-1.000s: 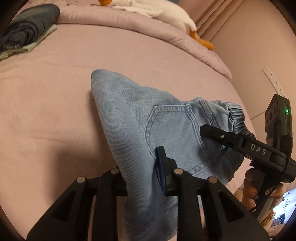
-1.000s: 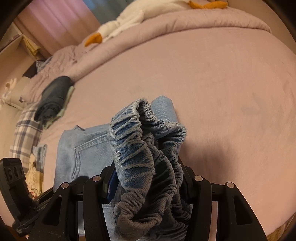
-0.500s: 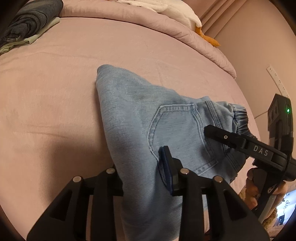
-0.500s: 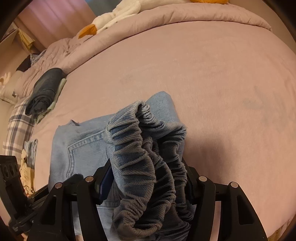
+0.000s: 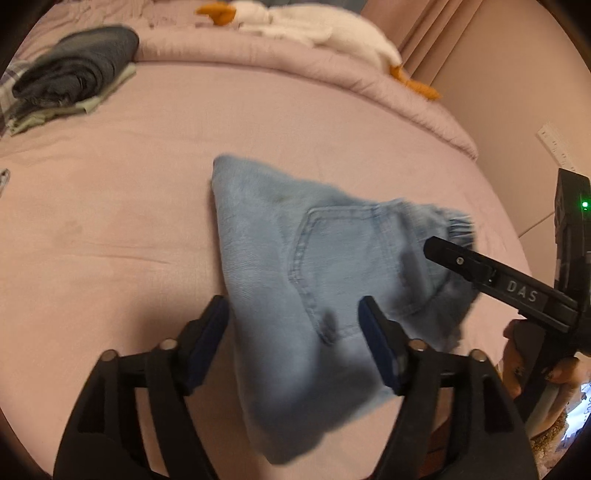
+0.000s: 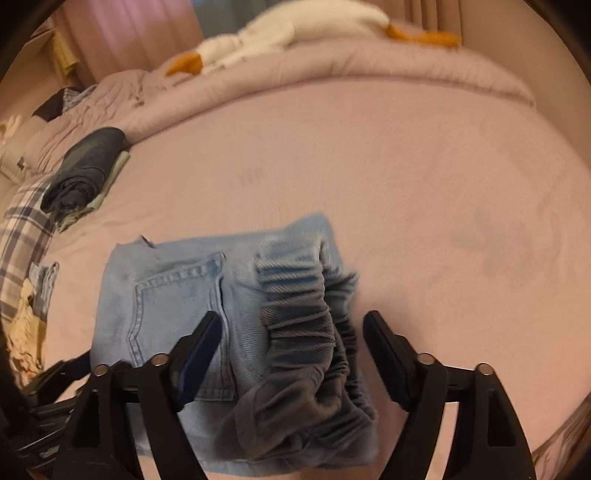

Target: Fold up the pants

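The light blue denim pants (image 5: 314,273) lie folded into a compact bundle on the pink bed, back pocket up. My left gripper (image 5: 293,321) is open, its jaws standing wide on either side of the bundle's near edge. My right gripper (image 6: 293,332) is open too, its jaws apart around the gathered elastic waistband (image 6: 310,332). The pants (image 6: 177,295) spread left of it in the right wrist view. The right gripper's finger (image 5: 480,269) also shows over the waistband in the left wrist view.
A folded stack of dark clothes (image 5: 74,70) lies at the bed's far left, also seen in the right wrist view (image 6: 85,166). A white goose plush (image 5: 314,29) rests on the rolled duvet (image 5: 332,81) at the back. A plaid cloth (image 6: 22,236) hangs at the left edge.
Both grippers have opened and let go of the pants. The bundle has dropped onto the bed and both grippers have pulled back a little.
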A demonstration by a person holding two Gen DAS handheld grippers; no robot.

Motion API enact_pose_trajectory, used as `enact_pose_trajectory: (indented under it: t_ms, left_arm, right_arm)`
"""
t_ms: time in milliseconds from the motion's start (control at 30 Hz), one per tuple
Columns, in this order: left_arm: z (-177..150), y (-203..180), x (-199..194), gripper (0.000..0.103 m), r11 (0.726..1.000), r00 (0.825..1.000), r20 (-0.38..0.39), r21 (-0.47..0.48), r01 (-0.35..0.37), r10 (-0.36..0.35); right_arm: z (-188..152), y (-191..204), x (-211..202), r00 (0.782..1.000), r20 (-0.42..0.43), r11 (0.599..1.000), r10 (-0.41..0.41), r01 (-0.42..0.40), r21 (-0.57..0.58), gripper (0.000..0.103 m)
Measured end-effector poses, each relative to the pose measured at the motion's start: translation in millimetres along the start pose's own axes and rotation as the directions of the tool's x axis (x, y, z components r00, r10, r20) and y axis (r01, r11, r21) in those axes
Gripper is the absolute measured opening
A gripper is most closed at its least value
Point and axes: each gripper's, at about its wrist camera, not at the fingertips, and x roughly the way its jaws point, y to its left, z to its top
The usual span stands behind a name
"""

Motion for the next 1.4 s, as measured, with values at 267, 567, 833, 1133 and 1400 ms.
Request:
enact_pose_trajectory:
  t_ms: [267,567,833,1133,1400]
  left_arm:
    - [-9,-16,-50,0.094,0.999,0.992,0.115,-0.008,-0.042,0.042]
    - [-24,-40,-85,0.102,0.980,0.958,0.209,0.000,-0.201,0.196]
    - [-33,-47,-95,0.102,0.972,0.942,0.244,-0.015,-0.234,0.231]
    - [-36,-53,-101,0.102,0.972,0.939,0.255,-0.020,-0.234,0.231]
    - [-37,-57,-107,0.102,0.971,0.935,0.266,-0.021,-0.236,0.233]
  right_arm:
    - [-2,7,-61,0.980,0.195,0.997,-0.026,0.039,-0.063,0.088]
    - [-11,5,-110,0.940,0.340,0.997,-0.003,0.030,-0.074,0.093]
    - [-17,-5,-130,0.917,0.398,0.999,-0.001,0.022,-0.048,0.094]
    - [-21,-6,-135,0.911,0.412,0.999,0.010,0.012,-0.050,0.094]
    - [-21,-6,-130,0.923,0.386,0.999,-0.003,0.023,-0.047,0.094]
